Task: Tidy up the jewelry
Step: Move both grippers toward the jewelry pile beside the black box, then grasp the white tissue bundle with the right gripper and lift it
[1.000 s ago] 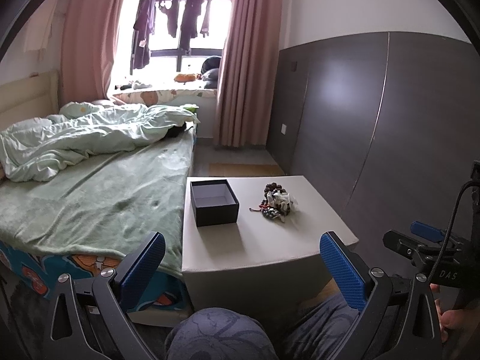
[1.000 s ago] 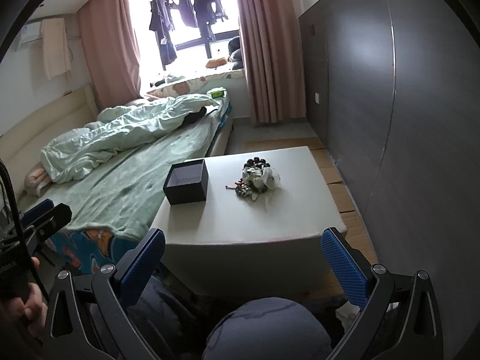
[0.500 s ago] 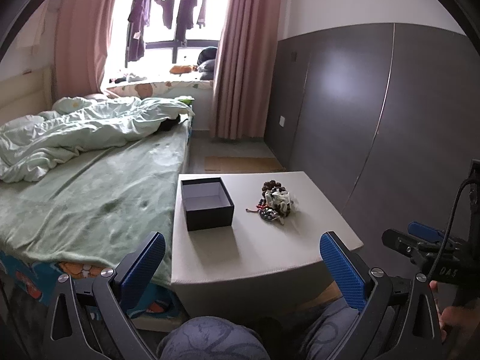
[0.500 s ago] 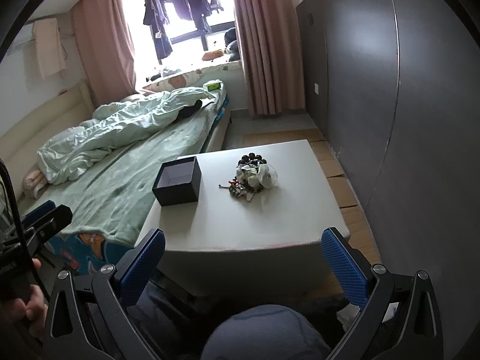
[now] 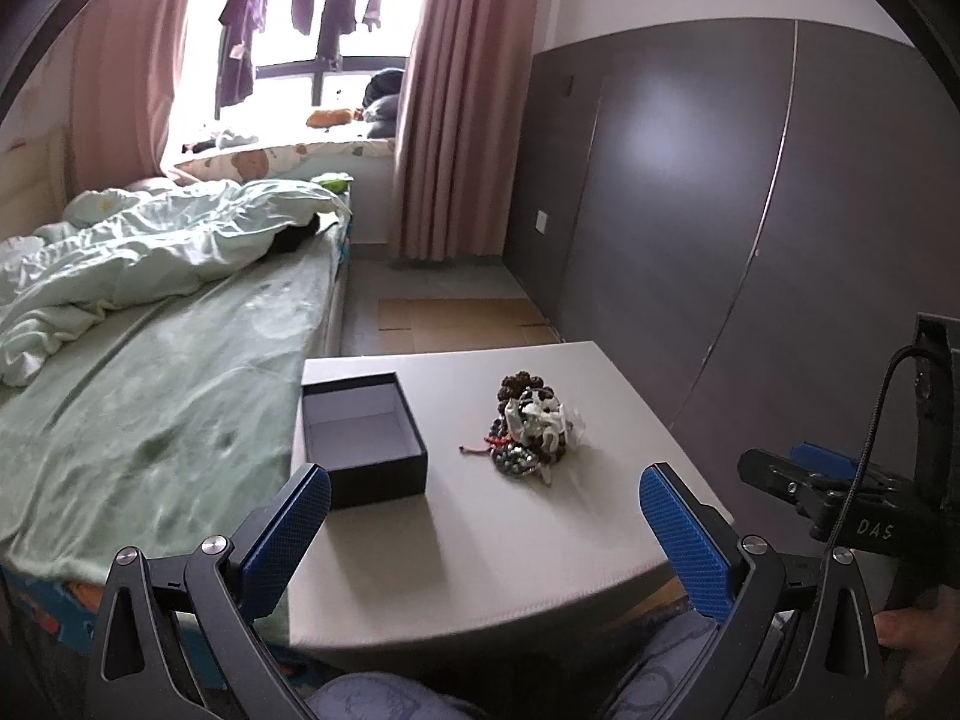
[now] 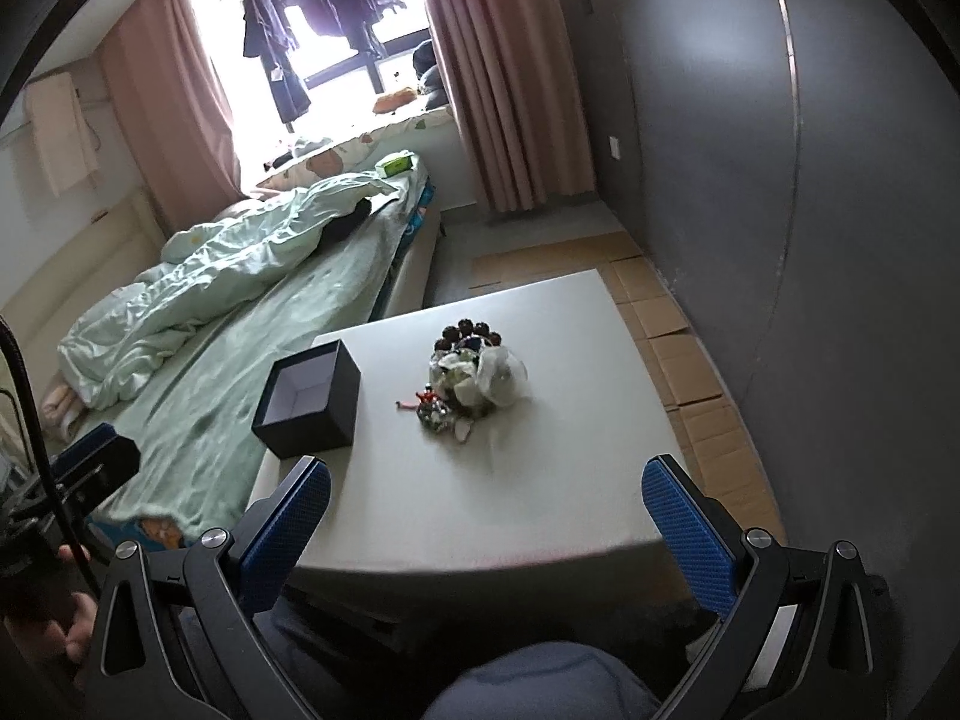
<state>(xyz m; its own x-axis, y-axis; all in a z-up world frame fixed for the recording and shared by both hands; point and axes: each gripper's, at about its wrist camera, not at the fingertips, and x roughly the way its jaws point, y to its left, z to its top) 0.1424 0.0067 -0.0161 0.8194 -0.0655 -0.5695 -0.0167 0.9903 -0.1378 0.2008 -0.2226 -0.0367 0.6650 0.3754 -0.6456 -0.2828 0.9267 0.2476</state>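
Note:
A heap of jewelry (image 5: 531, 427) (image 6: 471, 378), dark bead bracelets, a red cord and clear plastic bags, lies on a low white table (image 5: 480, 546) (image 6: 480, 498). To its left stands an open black box (image 5: 360, 438) (image 6: 307, 401) with a pale, empty inside. My left gripper (image 5: 480, 540) is open, over the table's near edge, short of both. My right gripper (image 6: 486, 534) is open too, above the near edge, with nothing between its fingers. Each view shows the other gripper at its side, held by a hand.
A bed (image 5: 150, 372) with a green sheet and a rumpled duvet runs along the table's left side. A dark panelled wall (image 5: 720, 210) stands on the right, with flattened cardboard (image 6: 678, 324) on the floor beside the table. The person's knees (image 6: 540, 684) are below the grippers.
Both grippers have moved forward toward the table, so the box and the jewelry look nearer and larger. Both stay open and nothing on the table has shifted.

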